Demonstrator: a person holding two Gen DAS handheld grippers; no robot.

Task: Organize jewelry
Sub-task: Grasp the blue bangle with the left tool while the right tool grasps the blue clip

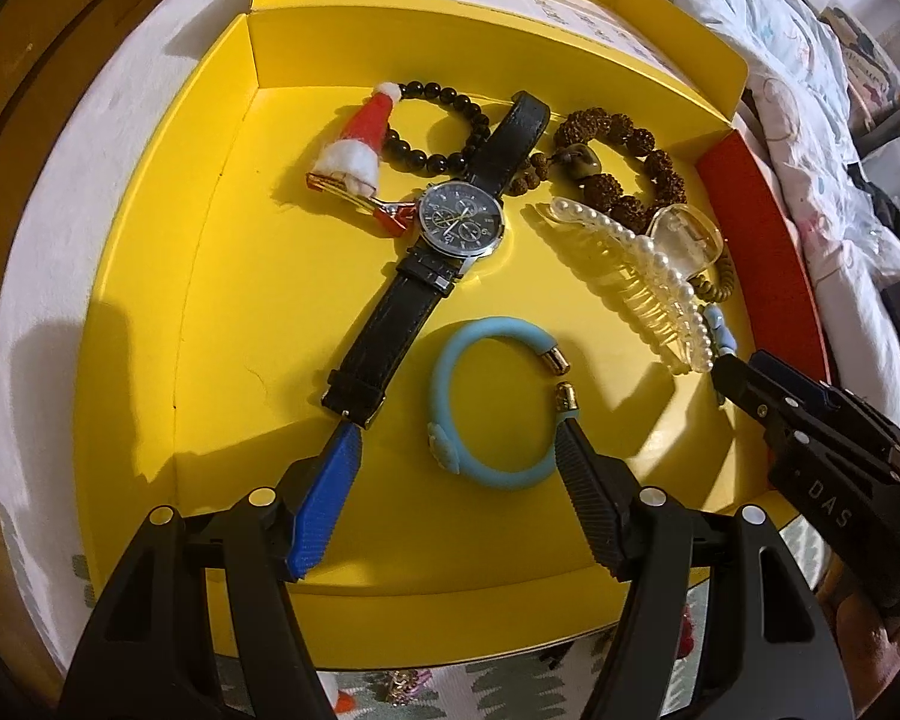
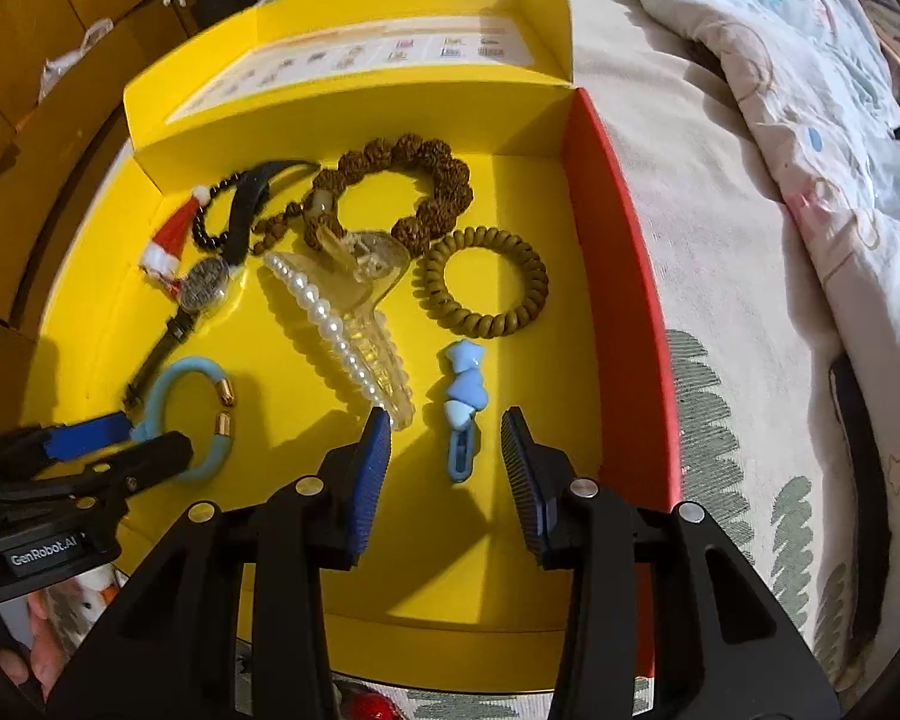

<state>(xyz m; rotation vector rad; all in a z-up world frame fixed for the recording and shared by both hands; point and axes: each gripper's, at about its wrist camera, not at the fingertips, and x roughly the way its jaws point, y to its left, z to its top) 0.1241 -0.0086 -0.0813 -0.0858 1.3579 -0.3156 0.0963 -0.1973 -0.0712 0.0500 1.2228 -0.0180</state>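
Over a yellow box (image 2: pixel 510 192) on a bed, I hold my right gripper (image 2: pixel 447 426) with its jaws apart around a blue hair clip (image 2: pixel 463 414), pads not touching it; the clip lies flat on the box floor near the red side wall (image 2: pixel 624 276). It looks light, hard and smooth, so I judge it best pinched across its narrow slotted end, squarely, lest it skate on the card. My left gripper (image 1: pixel 459 438) also stands open, straddling a blue silicone bracelet (image 1: pixel 492 402) with gold end caps; it looks soft and springy, and I would take it across the band, away from the gap. Beyond lie a pearl claw clip (image 1: pixel 636 276), which I judge brittle at the teeth, and a black-strapped watch (image 1: pixel 459 219), heavier, best lifted by the strap. Farther back rest a coiled hair tie (image 2: pixel 480 282), a brown seed-bead bracelet (image 2: pixel 414 180), black beads (image 1: pixel 438 126) and a small Santa-hat clip (image 1: pixel 360 144).
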